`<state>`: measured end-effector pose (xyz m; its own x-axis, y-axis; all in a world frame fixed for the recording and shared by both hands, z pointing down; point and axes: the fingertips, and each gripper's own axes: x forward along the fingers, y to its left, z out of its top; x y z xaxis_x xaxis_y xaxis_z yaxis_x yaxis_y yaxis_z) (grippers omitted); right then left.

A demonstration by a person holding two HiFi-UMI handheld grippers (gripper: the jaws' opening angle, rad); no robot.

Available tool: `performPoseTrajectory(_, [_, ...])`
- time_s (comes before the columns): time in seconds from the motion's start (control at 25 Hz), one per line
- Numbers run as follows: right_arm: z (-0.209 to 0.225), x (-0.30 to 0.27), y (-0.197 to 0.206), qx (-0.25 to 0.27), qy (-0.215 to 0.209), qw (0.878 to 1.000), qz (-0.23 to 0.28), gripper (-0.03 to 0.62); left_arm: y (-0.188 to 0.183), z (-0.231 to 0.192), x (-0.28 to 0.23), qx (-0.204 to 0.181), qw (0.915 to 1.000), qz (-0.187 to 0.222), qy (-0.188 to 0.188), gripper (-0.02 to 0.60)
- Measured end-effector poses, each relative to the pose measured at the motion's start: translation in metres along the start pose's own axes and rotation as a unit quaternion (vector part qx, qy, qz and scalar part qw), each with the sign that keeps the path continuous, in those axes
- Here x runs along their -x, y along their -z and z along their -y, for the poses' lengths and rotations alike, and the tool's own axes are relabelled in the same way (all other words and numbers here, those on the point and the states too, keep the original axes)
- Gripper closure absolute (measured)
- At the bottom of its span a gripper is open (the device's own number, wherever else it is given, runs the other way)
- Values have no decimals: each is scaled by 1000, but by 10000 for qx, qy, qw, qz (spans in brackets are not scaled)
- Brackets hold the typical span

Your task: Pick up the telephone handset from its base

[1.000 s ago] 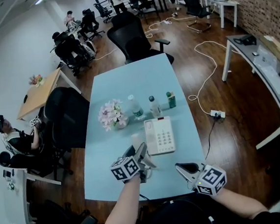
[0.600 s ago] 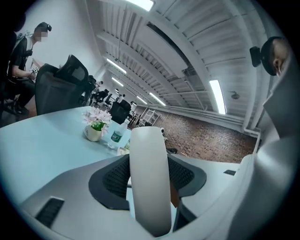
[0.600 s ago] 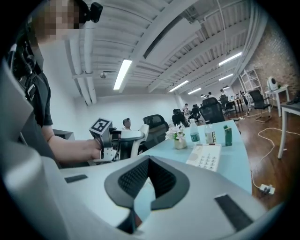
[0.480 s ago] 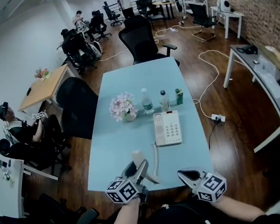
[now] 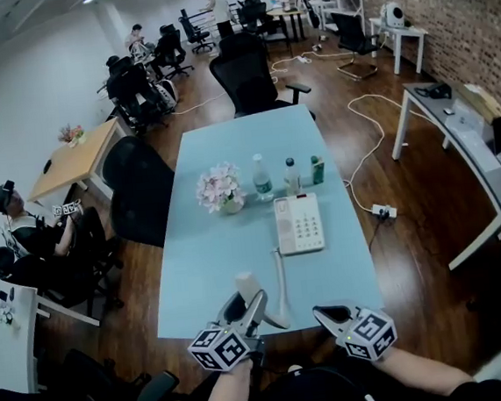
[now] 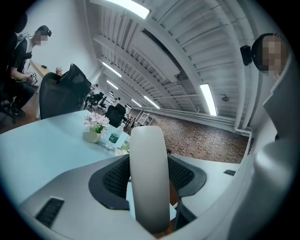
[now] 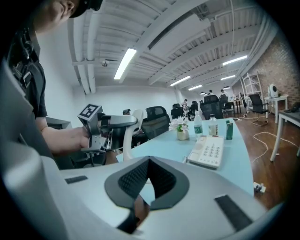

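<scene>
Blue table [image 5: 230, 259] edge: left gripper [image 5: 253, 302] clamps handset [image 6: 149, 178]; right gripper [image 5: 323, 312] jaws together, empty.

Telephone base [image 5: 299, 224] sits on the table [image 5: 228, 153], before the bottles [image 5: 262, 178], right of flowers [image 5: 218, 188].

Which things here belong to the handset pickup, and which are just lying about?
Job: handset, clamped in the left gripper; telephone base; cord.
Lying about: flower vase; large bottle; small bottle; green can; right gripper, shut and empty.
</scene>
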<state>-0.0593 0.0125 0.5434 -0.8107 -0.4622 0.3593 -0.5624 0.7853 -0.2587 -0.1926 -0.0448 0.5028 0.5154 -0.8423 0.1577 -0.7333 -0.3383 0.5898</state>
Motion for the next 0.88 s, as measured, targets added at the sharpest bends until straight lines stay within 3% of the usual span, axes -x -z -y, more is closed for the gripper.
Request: performPoseTrajectory(0.88, [-10, -5, -11, 198, -241, 9995, -55, 582, -6, -4, 10, 3, 9998, 137, -151, 344])
